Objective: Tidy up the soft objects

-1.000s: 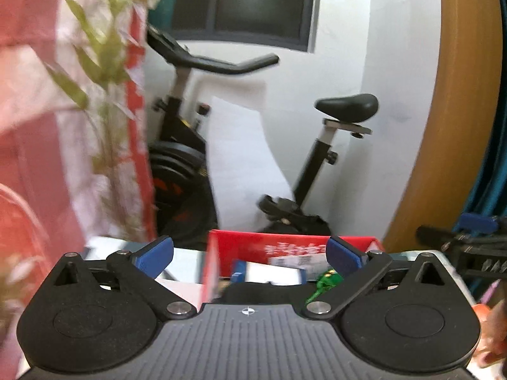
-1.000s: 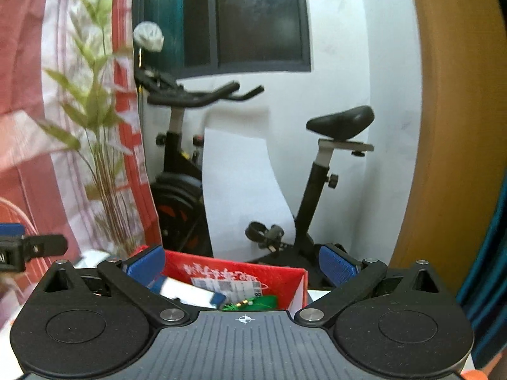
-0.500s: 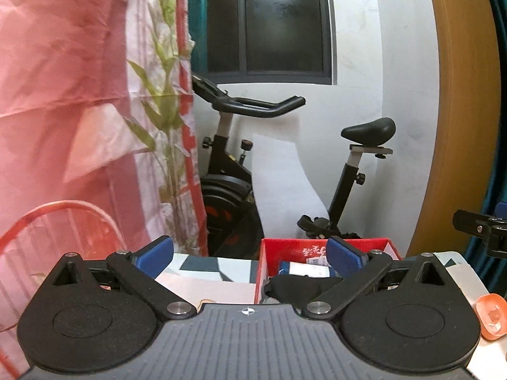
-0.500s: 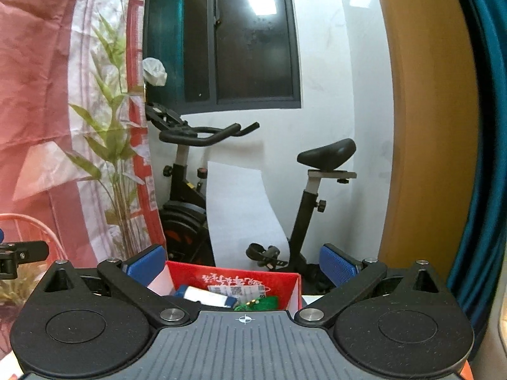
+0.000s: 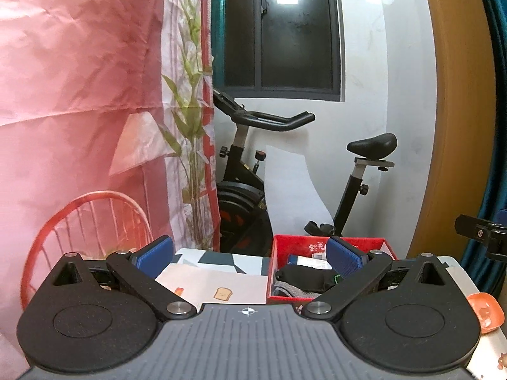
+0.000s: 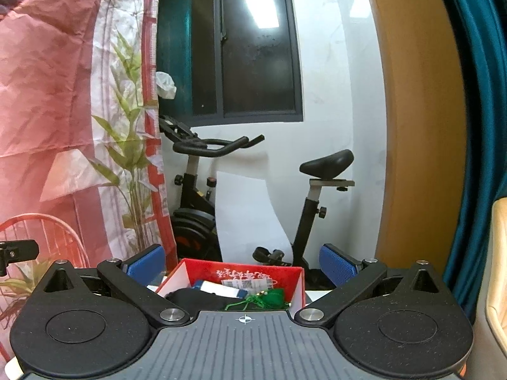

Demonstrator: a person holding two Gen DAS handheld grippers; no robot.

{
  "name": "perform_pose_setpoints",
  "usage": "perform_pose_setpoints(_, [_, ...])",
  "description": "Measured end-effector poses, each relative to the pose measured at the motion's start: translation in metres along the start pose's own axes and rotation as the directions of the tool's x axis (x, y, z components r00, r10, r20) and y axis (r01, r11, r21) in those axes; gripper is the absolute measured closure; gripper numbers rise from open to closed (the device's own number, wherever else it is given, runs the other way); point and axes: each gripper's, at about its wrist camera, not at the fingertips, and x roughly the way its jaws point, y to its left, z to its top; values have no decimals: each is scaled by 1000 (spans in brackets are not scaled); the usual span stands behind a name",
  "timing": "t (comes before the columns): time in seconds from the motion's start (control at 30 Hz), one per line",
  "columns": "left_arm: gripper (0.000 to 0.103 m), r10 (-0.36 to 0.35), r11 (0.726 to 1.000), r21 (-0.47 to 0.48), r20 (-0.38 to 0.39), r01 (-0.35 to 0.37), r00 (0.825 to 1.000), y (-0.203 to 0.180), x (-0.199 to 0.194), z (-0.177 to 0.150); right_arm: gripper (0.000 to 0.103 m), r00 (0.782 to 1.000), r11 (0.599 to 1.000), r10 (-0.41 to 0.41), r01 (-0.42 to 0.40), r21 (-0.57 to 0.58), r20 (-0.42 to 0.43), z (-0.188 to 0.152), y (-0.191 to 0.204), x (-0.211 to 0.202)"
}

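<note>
- my left gripper (image 5: 248, 255) has its blue pads spread wide with nothing between them; it hangs above the table (image 5: 218, 261), looking level across the room.
- the red box (image 5: 329, 243) sits on the table ahead and to the right of that gripper's centre line — the right blue pad (image 5: 343, 259) overlaps its far wall in the left wrist view.
- inside the box i see a black soft item (image 5: 301, 277) lying over a grey cloth (image 5: 285, 288), with printed packets behind them.
- my right gripper (image 6: 242, 261) is also spread apart and holds nothing; the red box (image 6: 240, 274) lies almost straight ahead of it, between the two pads and below them.
- from the right wrist view the box holds a black soft item (image 6: 196, 297) on the left, a green tasselled pouch (image 6: 272, 297) on the right, and a blue-and-white packet (image 6: 218, 286) behind.
- a paper sheet with a toast picture (image 5: 215, 285) lies on the table just left of the box.
- an orange dish (image 5: 484, 313) sits at the table's right edge, well apart from the box.
- behind the table stands an exercise bike (image 5: 253, 177), with a red-and-white curtain (image 5: 79, 95) to its left and a red wire chair (image 5: 85, 218) in front of the curtain.
- nothing stands between either gripper and the open top of the box.
</note>
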Motion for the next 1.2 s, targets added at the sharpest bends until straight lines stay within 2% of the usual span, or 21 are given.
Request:
perform_pose_setpoints(0.37, [0, 24, 1000, -9, 45, -24, 999, 12, -34, -4, 0, 999, 1000, 4, -4, 3, 46, 11, 8, -26])
perform_pose_setpoints(0.8, [0, 21, 1000, -17, 46, -20, 999, 13, -40, -5, 0, 999, 1000, -17, 17, 0, 37, 11, 14, -25])
perform_pose_setpoints(1.2, [0, 33, 999, -26, 51, -31, 998, 17, -45, -7, 0, 1000, 1000, 3, -2, -24, 19, 9, 26, -19])
